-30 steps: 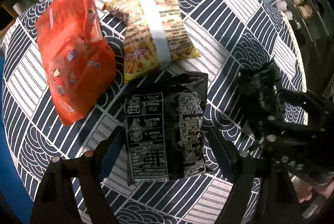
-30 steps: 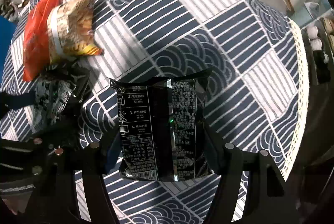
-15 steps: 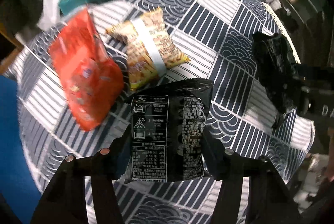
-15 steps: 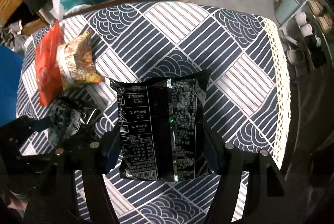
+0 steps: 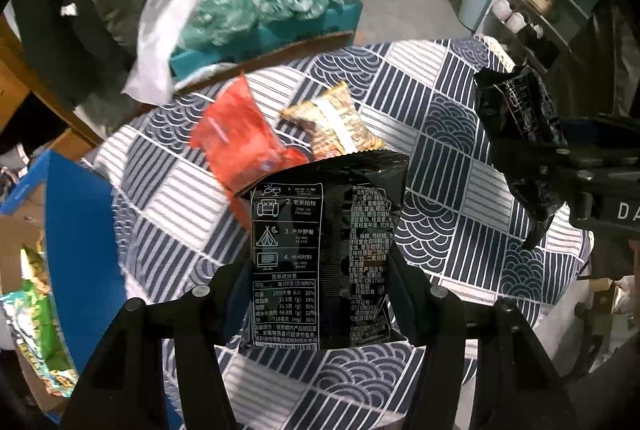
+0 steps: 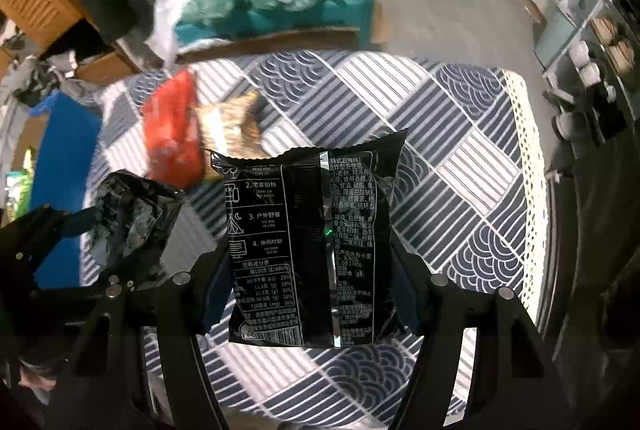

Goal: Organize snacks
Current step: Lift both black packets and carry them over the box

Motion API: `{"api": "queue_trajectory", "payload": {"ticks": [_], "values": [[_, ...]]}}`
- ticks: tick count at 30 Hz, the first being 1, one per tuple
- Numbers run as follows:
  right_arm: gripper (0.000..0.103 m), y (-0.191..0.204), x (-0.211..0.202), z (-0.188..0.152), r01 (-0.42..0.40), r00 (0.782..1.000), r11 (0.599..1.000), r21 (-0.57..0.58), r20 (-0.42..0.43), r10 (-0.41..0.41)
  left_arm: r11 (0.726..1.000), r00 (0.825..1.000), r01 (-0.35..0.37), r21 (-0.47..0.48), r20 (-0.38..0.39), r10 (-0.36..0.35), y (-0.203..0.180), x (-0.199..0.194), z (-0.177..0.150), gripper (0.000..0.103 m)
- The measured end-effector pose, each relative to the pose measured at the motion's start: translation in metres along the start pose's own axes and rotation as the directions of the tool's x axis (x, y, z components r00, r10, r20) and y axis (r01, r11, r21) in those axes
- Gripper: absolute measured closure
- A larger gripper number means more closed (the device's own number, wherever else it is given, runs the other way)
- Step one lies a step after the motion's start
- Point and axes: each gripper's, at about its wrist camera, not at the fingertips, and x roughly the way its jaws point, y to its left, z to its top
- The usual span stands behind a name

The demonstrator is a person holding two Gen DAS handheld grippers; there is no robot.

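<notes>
Left gripper point(image 5: 324, 266) is clamping a black snack packet point(image 5: 324, 254) by its two side edges, holding it clear above the surface point(image 5: 460, 165), printed back panel facing the camera. Its jaws closed onto this packet within the past second and are now pressing on it. Right gripper point(image 6: 312, 262) is likewise clenching a second black snack packet point(image 6: 308, 250) at both sides, held off the patterned cloth. Each gripper is showing at the edge of the other's view, packet in its jaws. An orange-red snack bag point(image 5: 240, 145) and a yellow-brown snack bag point(image 5: 336, 125) are lying on the surface, touching each other, well behind the held packets. A blue box point(image 5: 76, 230) is sitting off the surface's left edge, with a green snack bag point(image 5: 36, 326) inside it.
</notes>
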Motion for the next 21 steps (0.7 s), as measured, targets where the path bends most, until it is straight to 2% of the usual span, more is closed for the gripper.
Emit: {"api": "queue_trajectory", "payload": {"ticks": [9,21], "values": [[0.035,0.036,-0.025,0.008,-0.041,0.998,0.998,-0.051,0.044,0.044,1.0,0.999,-0.019,-0.014,0.049,0.019,0.041,-0.047,-0.01,0.042],[0.035,0.091,-0.037,0.016,-0.071,0.995,0.989,-0.129,0.061,0.079,0.996,0.997,-0.033,-0.08,0.066,0.038,0.101,-0.079,-0.032,0.042]]}}
